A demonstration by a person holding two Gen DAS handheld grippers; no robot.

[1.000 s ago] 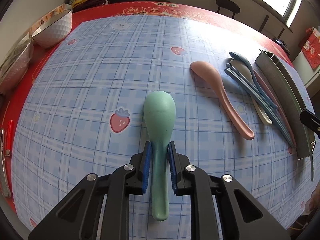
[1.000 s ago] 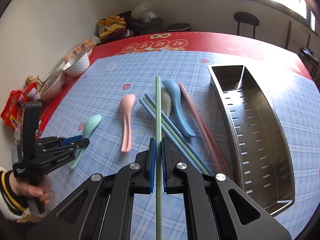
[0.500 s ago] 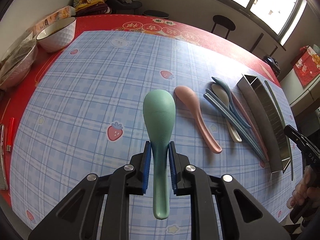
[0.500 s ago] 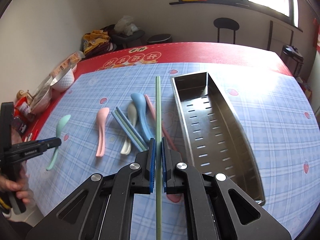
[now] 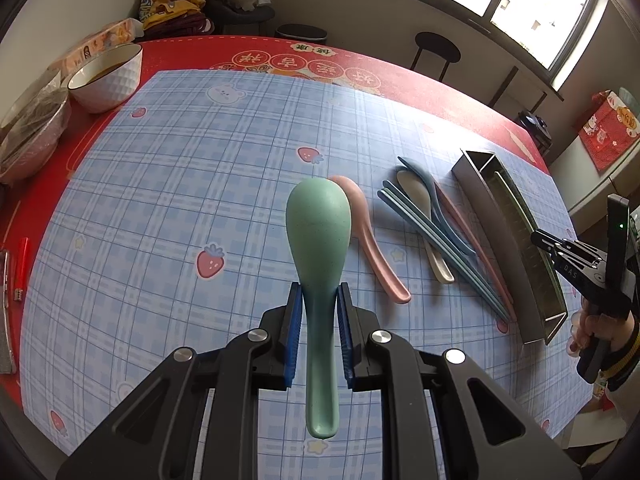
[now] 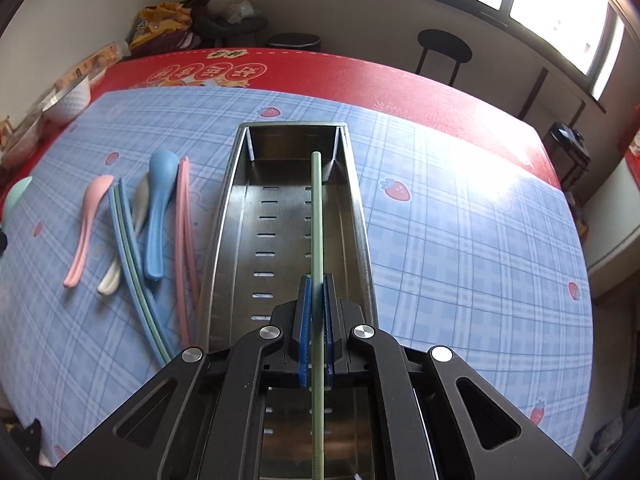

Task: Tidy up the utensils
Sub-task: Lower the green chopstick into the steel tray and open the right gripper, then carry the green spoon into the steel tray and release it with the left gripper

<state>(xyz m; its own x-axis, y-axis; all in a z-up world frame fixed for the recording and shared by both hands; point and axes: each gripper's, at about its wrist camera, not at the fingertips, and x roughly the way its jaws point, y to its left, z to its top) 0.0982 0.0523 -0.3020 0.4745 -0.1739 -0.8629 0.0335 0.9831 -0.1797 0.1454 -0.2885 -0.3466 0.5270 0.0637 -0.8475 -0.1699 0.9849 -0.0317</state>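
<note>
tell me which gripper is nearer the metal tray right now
Right. The right gripper hangs directly above the metal tray with a green chopstick; the left gripper, holding a green spoon, is off beside it.

spoons [image 6: 158, 216] left of tray [image 6: 224, 216], chopstick [image 6: 317, 216] above tray

**Utensils, mid-sort**

Green spoon [image 5: 319, 236] gripped at handle, bowl pointing far, lifted off the cloth. Green chopstick [image 6: 317, 240] held lengthwise over steel tray [image 6: 224, 216]. Left of tray on the cloth: pink chopsticks [image 6: 183, 240], blue spoon [image 6: 158, 216], white spoon [image 6: 138, 208], blue-green chopsticks [image 6: 128, 248], pink spoon [image 6: 86, 232].
</note>
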